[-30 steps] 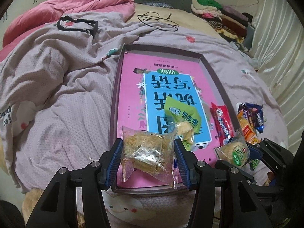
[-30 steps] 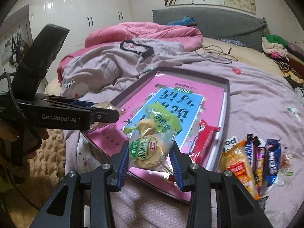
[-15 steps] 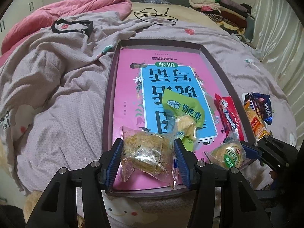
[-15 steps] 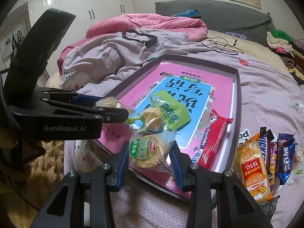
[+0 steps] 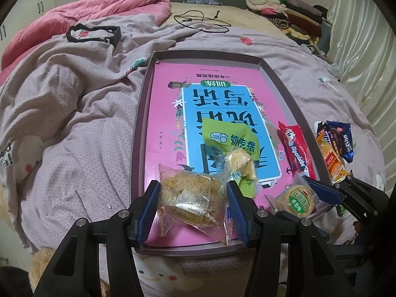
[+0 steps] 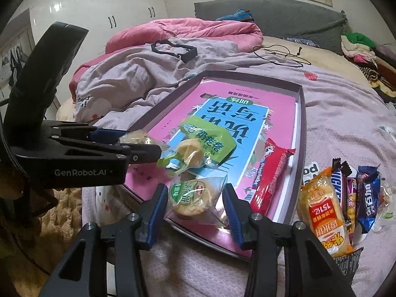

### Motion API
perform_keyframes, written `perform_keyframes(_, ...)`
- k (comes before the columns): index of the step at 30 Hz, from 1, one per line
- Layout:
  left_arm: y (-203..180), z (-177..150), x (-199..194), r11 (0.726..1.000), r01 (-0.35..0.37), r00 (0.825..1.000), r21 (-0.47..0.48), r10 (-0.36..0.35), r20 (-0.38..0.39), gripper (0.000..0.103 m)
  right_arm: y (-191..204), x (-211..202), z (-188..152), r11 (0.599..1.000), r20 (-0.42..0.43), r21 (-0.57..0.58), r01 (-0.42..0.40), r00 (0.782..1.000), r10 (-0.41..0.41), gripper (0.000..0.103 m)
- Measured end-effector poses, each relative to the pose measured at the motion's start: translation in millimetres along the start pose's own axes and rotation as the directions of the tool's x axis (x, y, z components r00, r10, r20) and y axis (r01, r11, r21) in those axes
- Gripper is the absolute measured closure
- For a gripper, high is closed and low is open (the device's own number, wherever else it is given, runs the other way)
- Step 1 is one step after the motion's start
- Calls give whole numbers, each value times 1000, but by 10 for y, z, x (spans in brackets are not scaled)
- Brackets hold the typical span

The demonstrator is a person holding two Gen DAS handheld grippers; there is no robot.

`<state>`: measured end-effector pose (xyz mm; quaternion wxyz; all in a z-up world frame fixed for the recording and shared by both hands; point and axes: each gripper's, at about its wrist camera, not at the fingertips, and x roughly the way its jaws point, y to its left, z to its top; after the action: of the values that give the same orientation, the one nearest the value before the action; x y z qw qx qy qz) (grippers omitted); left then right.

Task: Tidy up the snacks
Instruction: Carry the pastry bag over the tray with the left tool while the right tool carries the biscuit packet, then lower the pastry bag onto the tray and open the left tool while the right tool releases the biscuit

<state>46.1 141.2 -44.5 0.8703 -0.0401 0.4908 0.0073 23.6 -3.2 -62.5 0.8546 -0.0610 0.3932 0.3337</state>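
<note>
Left gripper pinches a clear-wrapped shredded-pork cake above the purple tray's near edge. Right gripper: jaws have just been opening, pads standing clear of the round green-labelled biscuit pack lying between them on the tray's near corner.

The left gripper hid most of its clear-wrapped pastry in the right wrist view. The green packet covered part of the pink book's title. The snack pile's smaller wrappers overlapped, their print too small to read. Both cameras cropped each gripper's handles at the bottom.
</note>
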Motion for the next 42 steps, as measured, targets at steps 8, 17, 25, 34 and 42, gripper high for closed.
perform_keyframes(8,17,-5,-6,1000,-3,1000,-13,3,-5,45,-22,-105,-22,1000,27,4,-6,1000,6,51)
perform_keyframes(17,20,7,-54,1000,1,1000,-17,0,4,44,-41,-213,-31,1000,56,0,-7,998,7,47)
perform_keyframes(25,1,67,-205,1000,18,999,-24,-17,47,41,-75,-312,-56,1000,80,8,1,997,-2,45)
perform_keyframes(34,-52,108,-326,999,28,997,-15,-27,76,38,-119,-405,-54,1000,106,24,8,994,-11,42)
perform_keyframes(42,-37,109,-362,1000,24,996,-20,-22,81,37,18,-262,-63,993,67,-71,93,994,-88,41)
